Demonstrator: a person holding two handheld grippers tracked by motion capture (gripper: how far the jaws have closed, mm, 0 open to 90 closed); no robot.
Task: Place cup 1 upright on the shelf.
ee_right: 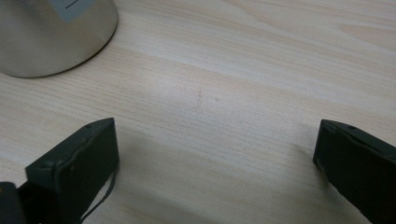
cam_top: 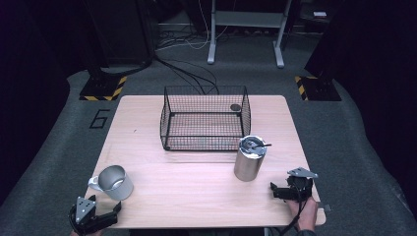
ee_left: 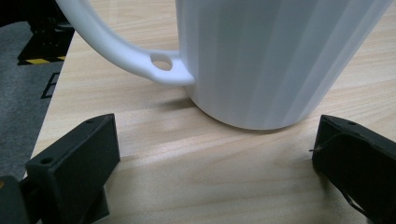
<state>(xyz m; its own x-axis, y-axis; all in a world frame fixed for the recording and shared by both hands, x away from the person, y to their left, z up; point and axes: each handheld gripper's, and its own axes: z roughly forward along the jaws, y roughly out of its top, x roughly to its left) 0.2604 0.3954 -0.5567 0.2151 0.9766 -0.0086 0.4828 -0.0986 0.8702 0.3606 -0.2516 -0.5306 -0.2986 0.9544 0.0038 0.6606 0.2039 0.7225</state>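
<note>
At lower left of the high view the left gripper [cam_top: 105, 215], jaws spread wide and empty, faced the white mug [cam_top: 115, 182] for a grasp (handle turned outward), while the right gripper [cam_top: 281, 191], equally wide, waited beside the steel tumbler [cam_top: 250, 158].

Looks like a lab or recording studio: hazard-striped stand bases [cam_top: 103, 88], loose floor cables [cam_top: 189, 69], dark drapes around a lone wooden worktop [cam_top: 147, 113].

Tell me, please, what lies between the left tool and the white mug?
Bare wood: in the left gripper view, the table alone separates the open left tool from the mug.
</note>
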